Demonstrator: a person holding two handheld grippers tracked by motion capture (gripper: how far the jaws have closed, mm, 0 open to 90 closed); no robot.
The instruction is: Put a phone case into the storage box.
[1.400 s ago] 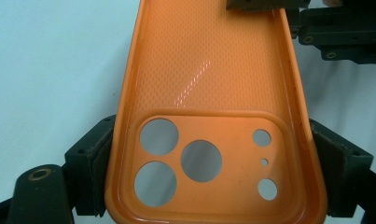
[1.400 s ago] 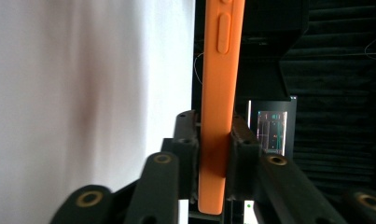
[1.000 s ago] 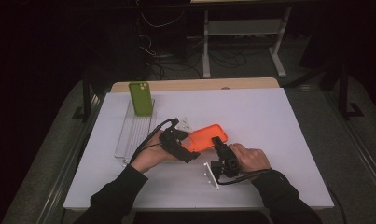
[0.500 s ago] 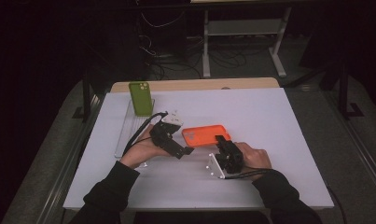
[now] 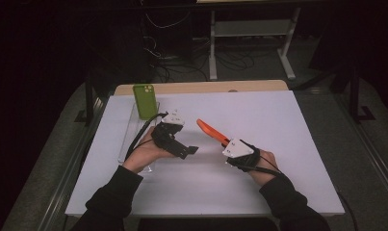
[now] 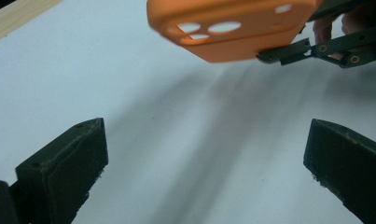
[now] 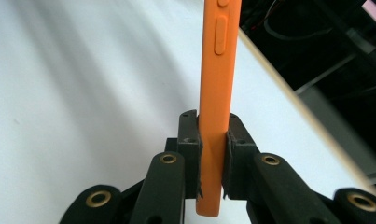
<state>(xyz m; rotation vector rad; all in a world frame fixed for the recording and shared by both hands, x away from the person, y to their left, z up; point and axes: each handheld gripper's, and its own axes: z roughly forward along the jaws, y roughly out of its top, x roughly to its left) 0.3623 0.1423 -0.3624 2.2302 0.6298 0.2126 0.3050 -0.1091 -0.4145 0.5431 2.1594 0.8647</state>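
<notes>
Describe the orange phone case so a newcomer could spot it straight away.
On the white table, look just right of centre, where the right gripper clamps the orange phone case by one end and holds it up, edge-on. Unlike the green case standing upright in the clear rack at the left, it is orange and held in the air.

Lighting: surface (image 5: 288, 144) evenly bright, near white; room beyond it nearly black. Shadows: soft grey streaks fan across the surface in both gripper views. Glare: none strong. Focus: high view soft and grainy; orange case (image 6: 232, 28) slightly blurred in left gripper view, sharper in right gripper view.
</notes>
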